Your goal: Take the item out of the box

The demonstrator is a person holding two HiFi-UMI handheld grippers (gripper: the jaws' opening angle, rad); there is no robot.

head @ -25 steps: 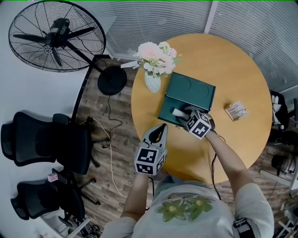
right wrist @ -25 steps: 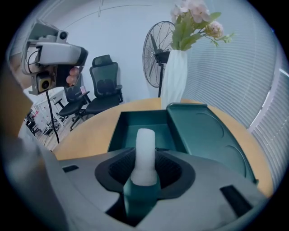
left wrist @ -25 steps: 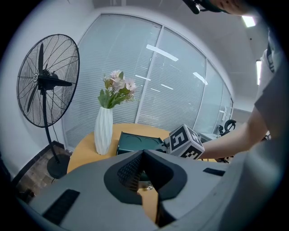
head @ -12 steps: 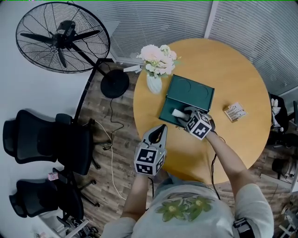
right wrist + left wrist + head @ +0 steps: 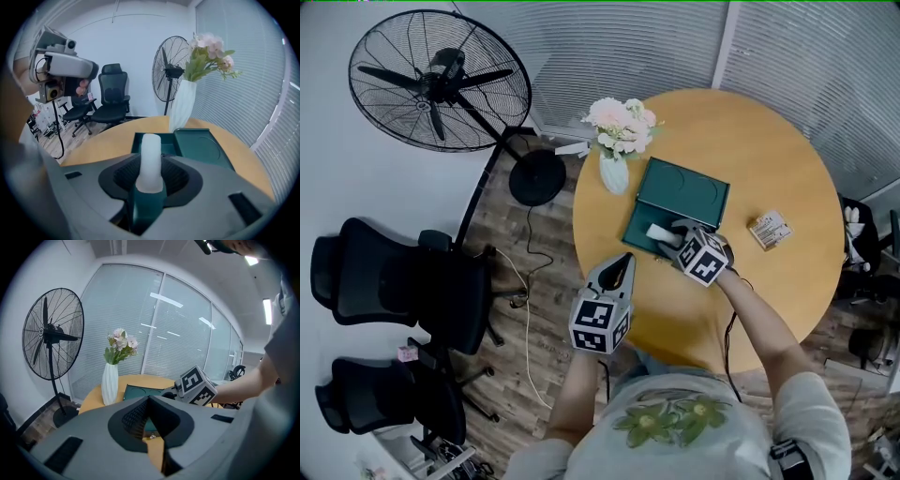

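Observation:
On the round wooden table [image 5: 769, 141] lies an open dark green box [image 5: 636, 228], its lid [image 5: 689, 190] folded back flat. My right gripper [image 5: 668, 236] is over the box tray, shut on the item [image 5: 657, 231], a dark green piece with a long white cap. In the right gripper view the item [image 5: 151, 154] stands between the jaws of the right gripper [image 5: 150, 171], above the box [image 5: 171, 144]. My left gripper [image 5: 623, 262] hovers at the table's near edge, apart from the box. Its jaws meet at the tip [image 5: 149, 401], with nothing in them.
A white vase of pink flowers [image 5: 616, 164] stands just left of the box lid. A small printed pack [image 5: 771, 228] lies on the table to the right. Off the table to the left are a standing fan [image 5: 441, 80] and black office chairs [image 5: 394, 291].
My right gripper has lifted a little with the item in it. The left gripper has risen slightly too. The box has stayed where it was.

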